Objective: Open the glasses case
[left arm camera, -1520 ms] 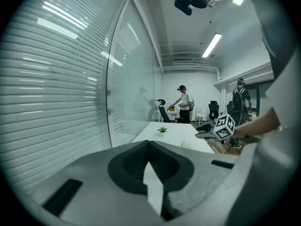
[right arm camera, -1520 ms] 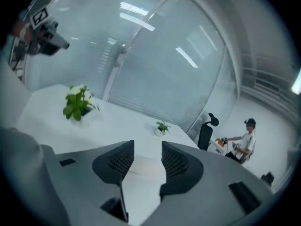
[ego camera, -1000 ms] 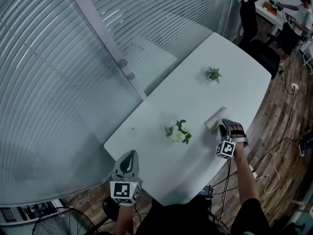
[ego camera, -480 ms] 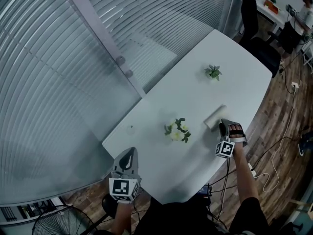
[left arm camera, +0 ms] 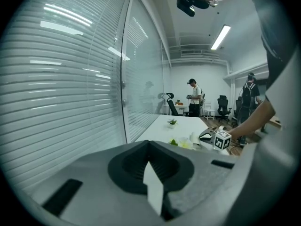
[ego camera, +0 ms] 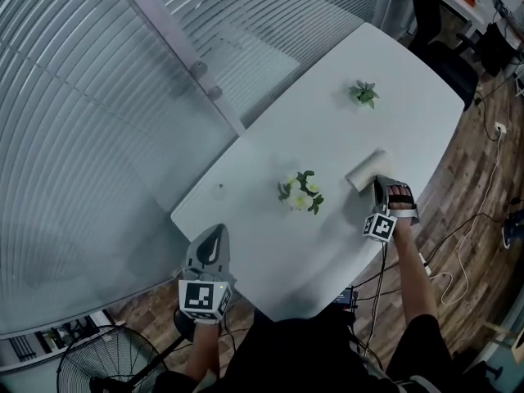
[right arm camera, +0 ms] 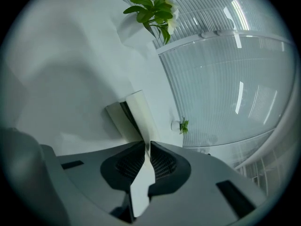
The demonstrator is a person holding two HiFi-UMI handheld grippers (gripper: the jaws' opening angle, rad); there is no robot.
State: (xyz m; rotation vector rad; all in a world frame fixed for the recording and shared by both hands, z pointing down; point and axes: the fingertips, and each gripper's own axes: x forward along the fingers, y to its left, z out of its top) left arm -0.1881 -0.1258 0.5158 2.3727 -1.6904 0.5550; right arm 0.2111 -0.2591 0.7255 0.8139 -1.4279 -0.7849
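A: How far has the person got with opening the glasses case (ego camera: 366, 170)?

B: Only as far as the grip. The case lies on the white table (ego camera: 327, 121), right of centre in the head view and close to the table's right edge, beyond the flower sprig (ego camera: 301, 195).

A: And the right hand-held gripper (right arm camera: 145, 144)?

B: Its jaws have just been closing. In its own view the case's pale flap runs straight into their tips, so they look clamped on the flap's edge.

A: Is the case open at all?

B: Barely, if at all. A dark slit shows between the flap and the body at the centre of that view, but the flap lies down along the case. Lifting it back is probably all that is left.

A: The left hand-held gripper (ego camera: 214, 232)?

B: Jaws together on nothing, at the lower left of the head view, off the table's near corner and well apart from the case.
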